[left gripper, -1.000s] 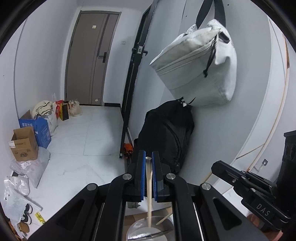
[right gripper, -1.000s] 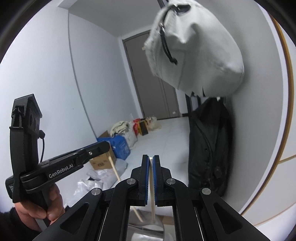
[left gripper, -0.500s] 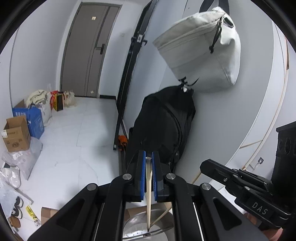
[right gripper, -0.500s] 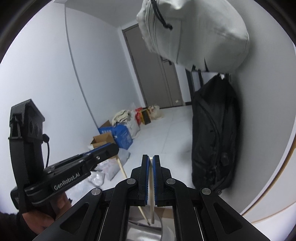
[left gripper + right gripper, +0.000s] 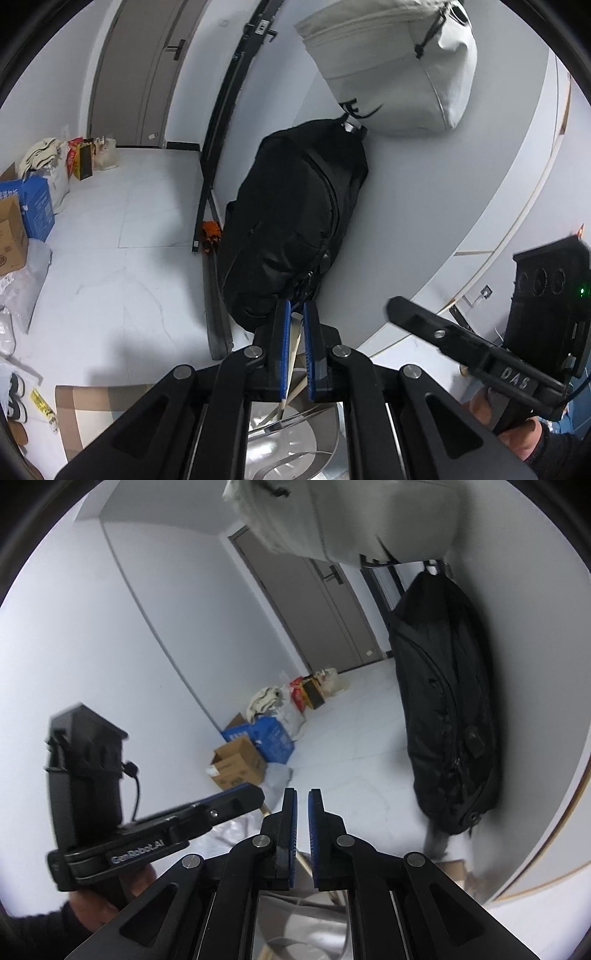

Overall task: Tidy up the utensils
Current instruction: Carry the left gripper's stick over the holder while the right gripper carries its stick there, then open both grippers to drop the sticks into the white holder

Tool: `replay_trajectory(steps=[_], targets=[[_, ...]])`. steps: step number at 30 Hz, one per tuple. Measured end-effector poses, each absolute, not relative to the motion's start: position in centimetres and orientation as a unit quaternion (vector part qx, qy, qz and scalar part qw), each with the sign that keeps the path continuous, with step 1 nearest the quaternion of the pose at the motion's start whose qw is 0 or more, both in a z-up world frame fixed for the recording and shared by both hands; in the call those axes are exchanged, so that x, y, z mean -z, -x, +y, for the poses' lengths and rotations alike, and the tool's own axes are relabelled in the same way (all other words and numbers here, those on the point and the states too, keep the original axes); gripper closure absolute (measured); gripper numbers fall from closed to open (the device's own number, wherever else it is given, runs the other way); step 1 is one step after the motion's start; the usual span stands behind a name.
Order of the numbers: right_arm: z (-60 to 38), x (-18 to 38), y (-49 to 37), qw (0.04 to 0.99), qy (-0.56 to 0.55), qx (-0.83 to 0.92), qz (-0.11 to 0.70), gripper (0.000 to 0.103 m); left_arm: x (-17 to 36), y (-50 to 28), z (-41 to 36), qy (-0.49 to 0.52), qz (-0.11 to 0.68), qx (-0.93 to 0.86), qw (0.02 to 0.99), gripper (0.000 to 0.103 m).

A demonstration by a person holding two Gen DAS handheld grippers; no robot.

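In the left wrist view my left gripper (image 5: 294, 314) is shut on a pale wooden chopstick (image 5: 290, 354) that points down into a shiny metal holder (image 5: 295, 443) below the fingers. A second chopstick (image 5: 299, 387) leans in the holder. In the right wrist view my right gripper (image 5: 302, 801) stands slightly open with nothing between its blue pads. Below it the metal holder (image 5: 303, 930) shows, with a chopstick (image 5: 306, 864) leaning beside the fingers. The left gripper's body (image 5: 155, 834) shows at the left, the right gripper's body (image 5: 480, 350) at the right of the left view.
A black backpack (image 5: 295, 221) and a light canvas bag (image 5: 388, 62) hang on the white wall ahead. A black metal stand (image 5: 218, 147) leans by a grey door (image 5: 136, 74). Cardboard and blue boxes (image 5: 22, 218) and bags lie on the white tile floor at left.
Both grippers have tilted downward. The right gripper has opened a little and the chopstick it held is out of its pads. The left gripper still holds its chopstick.
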State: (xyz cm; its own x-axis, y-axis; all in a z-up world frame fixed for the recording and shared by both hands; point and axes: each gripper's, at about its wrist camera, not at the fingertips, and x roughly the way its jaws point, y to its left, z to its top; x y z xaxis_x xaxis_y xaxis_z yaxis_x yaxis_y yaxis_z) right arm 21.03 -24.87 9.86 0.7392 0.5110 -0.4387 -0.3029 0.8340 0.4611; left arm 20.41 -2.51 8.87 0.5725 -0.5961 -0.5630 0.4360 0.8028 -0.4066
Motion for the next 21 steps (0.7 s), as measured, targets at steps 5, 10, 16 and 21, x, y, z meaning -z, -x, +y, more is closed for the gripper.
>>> replay_trajectory(steps=[5, 10, 16, 21], targets=[[-26.8, -10.4, -19.7, 0.914, -0.220, -0.208, 0.269, 0.062, -9.4, -19.6, -2.0, 0.112, 0.370, 0.283, 0.878, 0.095], [-27.8, -11.0, -17.6, 0.921, -0.223, -0.188, 0.259, 0.050, -9.4, -18.7, -1.3, 0.094, 0.367, 0.257, 0.889, 0.074], [-27.6, -11.1, -14.3, 0.927, -0.209, -0.180, 0.253, 0.035, -9.3, -16.7, 0.2, 0.094, 0.358, 0.218, 0.903, 0.064], [-26.7, -10.4, -11.7, 0.928, -0.202, -0.179, 0.257, 0.028, -9.0, -14.7, 1.5, 0.104, 0.354, 0.178, 0.912, 0.055]])
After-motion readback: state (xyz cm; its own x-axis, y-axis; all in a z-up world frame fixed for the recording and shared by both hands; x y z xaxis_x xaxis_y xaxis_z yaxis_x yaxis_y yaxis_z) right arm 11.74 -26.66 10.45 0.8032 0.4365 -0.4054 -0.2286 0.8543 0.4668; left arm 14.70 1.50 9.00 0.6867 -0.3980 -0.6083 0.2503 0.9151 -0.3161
